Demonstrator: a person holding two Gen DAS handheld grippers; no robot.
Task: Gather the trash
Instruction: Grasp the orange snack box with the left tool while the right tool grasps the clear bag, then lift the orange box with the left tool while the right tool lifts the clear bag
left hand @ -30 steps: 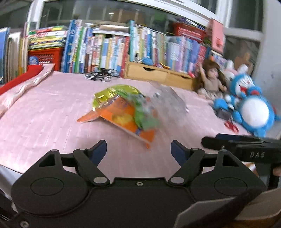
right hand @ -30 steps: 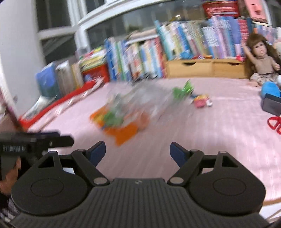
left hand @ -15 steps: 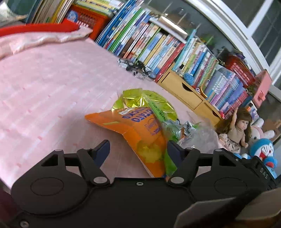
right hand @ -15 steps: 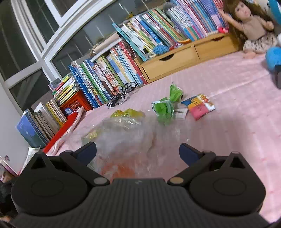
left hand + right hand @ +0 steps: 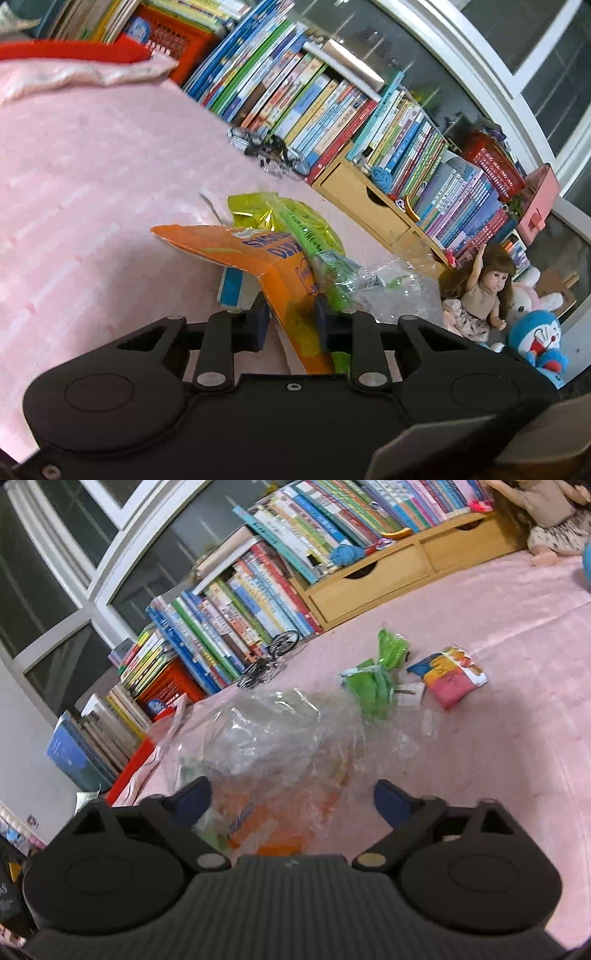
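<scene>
Left gripper: our left gripper (image 5: 289, 320) was clenched on the lower edge of the flat orange snack packet (image 5: 255, 258) at the bottom centre of the left wrist frame; the jaws stood narrow with the packet's creased foil between them.
Why held so: we judged the pinch sat at the packet's edge because a thin, limp wrapper offers little else to bite, and an edge grip lets it be lifted into a bag.
Right gripper: our right gripper (image 5: 291, 797) was released, its blue pads wide apart at the lower middle of the right wrist frame, with nothing between them but the crumpled clear plastic bag (image 5: 258, 734) just ahead.
Why placed so: we took the spread jaws over the bag as a reach for its mouth, to hold it ready for the rubbish.
Where the trash lay: the orange packet, a shiny yellow-green foil wrapper (image 5: 280, 218) touching it behind, and the clear bag lay together on the pink quilted bed cover (image 5: 81, 177).
Loose pieces: a twisted green plastic wrapper (image 5: 376, 679) and a small pink-and-blue sachet (image 5: 448, 675) lay apart at centre right of the right wrist frame, uncollected.
Risk: we thought the slippery foil might slide from the pinch.
</scene>
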